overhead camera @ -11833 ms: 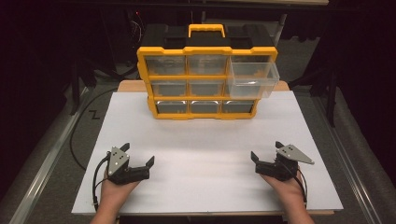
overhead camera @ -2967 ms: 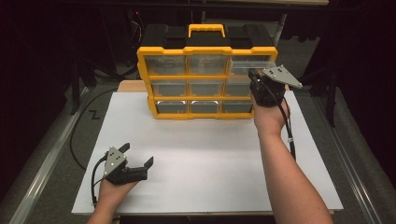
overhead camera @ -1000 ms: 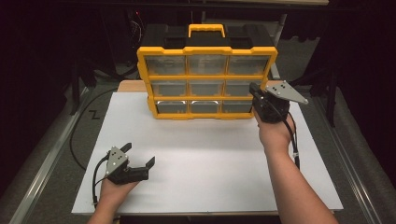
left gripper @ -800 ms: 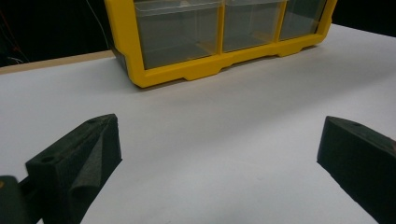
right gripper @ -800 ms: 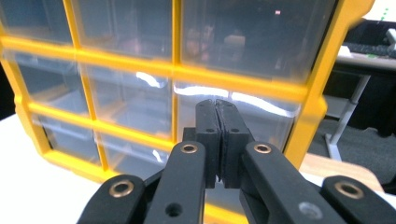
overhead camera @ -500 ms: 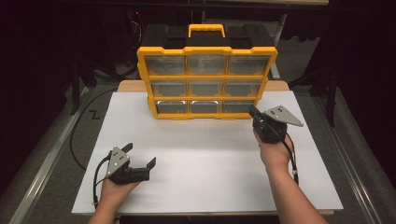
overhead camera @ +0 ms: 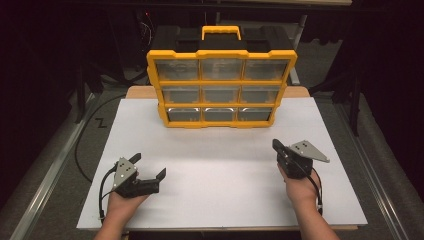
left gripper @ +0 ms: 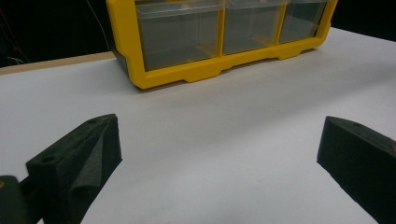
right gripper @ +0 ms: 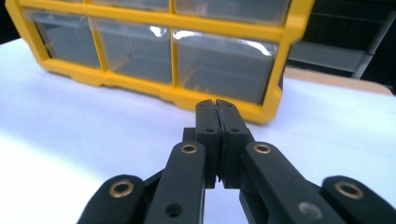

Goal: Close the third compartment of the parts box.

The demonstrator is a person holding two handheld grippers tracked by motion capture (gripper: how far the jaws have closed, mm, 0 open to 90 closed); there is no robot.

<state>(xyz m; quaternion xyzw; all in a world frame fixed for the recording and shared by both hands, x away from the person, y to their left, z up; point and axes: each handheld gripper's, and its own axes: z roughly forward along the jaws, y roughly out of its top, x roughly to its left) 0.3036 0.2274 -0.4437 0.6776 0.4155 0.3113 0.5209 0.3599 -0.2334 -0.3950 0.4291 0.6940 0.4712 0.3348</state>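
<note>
A yellow and black organiser case (overhead camera: 220, 85) with several clear drawers stands upright at the back of the white board (overhead camera: 225, 170); all its drawers sit flush. Its lower drawers fill the top of the left gripper view (left gripper: 219, 32) and the right gripper view (right gripper: 154, 42). My left gripper (overhead camera: 148, 168) rests near the front left of the board, jaws wide apart and empty (left gripper: 215, 154). My right gripper (overhead camera: 276, 146) is held at the front right, jaws pressed together on nothing (right gripper: 216, 105), pointing toward the case.
A black cable (overhead camera: 85, 145) loops on the floor left of the board. Dark shelving and table legs stand behind and beside the case. A metal rail (overhead camera: 50, 170) runs along the left side. Bare white board lies between the two grippers.
The right gripper has drawn back from the case's right side toward the front right of the board. The top right drawer, pulled out earlier, is now pushed in. The left gripper has stayed put.
</note>
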